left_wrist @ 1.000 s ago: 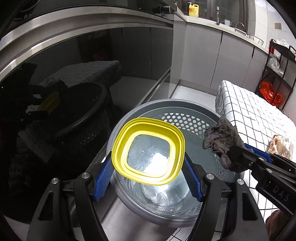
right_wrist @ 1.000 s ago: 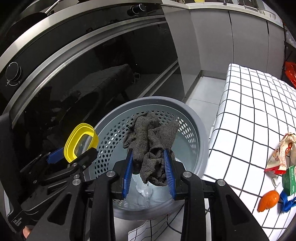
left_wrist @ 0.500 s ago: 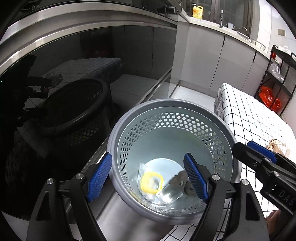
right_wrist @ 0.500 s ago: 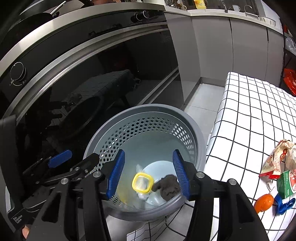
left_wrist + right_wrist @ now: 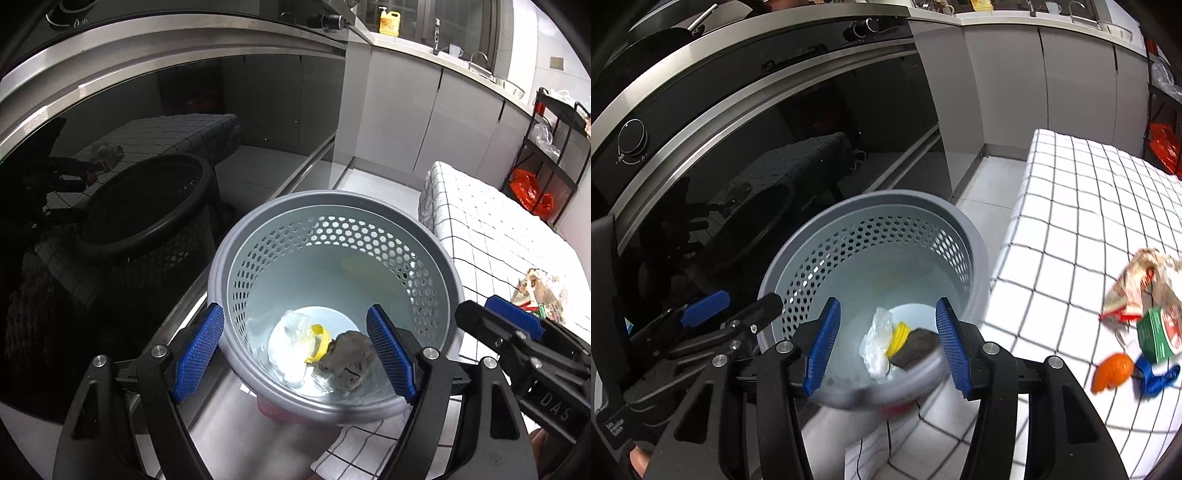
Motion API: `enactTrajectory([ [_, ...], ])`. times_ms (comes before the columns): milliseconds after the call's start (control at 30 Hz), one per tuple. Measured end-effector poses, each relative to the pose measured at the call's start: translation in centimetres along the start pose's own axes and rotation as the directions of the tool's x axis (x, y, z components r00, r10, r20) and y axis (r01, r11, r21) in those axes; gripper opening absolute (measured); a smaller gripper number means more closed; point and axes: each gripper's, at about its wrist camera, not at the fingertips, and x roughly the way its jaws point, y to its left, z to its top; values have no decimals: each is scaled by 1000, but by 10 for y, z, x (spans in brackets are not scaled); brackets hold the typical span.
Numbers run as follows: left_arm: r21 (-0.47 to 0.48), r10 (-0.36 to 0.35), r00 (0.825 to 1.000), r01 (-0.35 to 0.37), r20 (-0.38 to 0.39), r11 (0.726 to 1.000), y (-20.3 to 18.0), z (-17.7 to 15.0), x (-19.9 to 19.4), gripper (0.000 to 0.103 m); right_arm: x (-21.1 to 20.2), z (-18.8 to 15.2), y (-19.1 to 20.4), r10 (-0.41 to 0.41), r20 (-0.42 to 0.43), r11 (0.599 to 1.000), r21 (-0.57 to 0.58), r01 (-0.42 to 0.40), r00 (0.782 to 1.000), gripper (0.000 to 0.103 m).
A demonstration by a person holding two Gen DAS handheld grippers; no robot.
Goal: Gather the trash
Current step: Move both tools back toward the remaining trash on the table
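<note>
Both grippers' fingers (image 5: 199, 347) spread, empty, above perforated waste basket (image 5: 332, 206). Crumpled snack wrapper (image 5: 1145, 284) on worktop (image 5: 1071, 206) judged light, soft; best pinched at a fold.

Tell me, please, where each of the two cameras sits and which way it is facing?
Left wrist: on the left gripper, looking down into the bin; its open blue fingers and the right gripper's tip show.
Right wrist: on the right gripper, looking down into the bin; open fingers, left gripper alongside, table at right.
Shared: bin, rag, yellow lid, wrapper.

Gray rag (image 5: 346, 359), yellow-lid container (image 5: 295, 345) in bin (image 5: 334, 201).
</note>
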Motion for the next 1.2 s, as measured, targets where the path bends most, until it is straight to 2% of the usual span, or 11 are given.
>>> enactTrajectory([
  [300, 46, -34, 999, 34, -4, 998, -22, -14, -21, 79, -31, -33, -27, -31, -5, 997, 69, 31, 1000, 52],
  [467, 72, -57, 998, 57, -2, 996, -42, -20, -30, 80, -74, -44, -63, -119, 46, 989, 95, 114, 992, 55],
  [700, 131, -119, 993, 120, -16, 984, -94, -32, -38, 81, -132, -47, -136, -270, 114, 953, 170, 249, 956, 57],
  [833, 162, -159, 987, 161, -24, 974, -126, -37, -39, 83, -153, -45, -170, -329, 133, 935, 183, 303, 935, 65],
  [967, 187, -181, 983, 183, -28, 965, -155, -43, -40, 84, -150, -41, -197, -362, 109, 922, 188, 338, 926, 65],
  [1067, 197, -191, 981, 193, -30, 961, -175, -45, -38, 86, -140, -35, -211, -363, 92, 922, 176, 344, 927, 65],
  [1200, 212, -195, 980, 198, -32, 957, -196, -49, -35, 86, -123, -31, -223, -334, 77, 931, 185, 315, 940, 70],
])
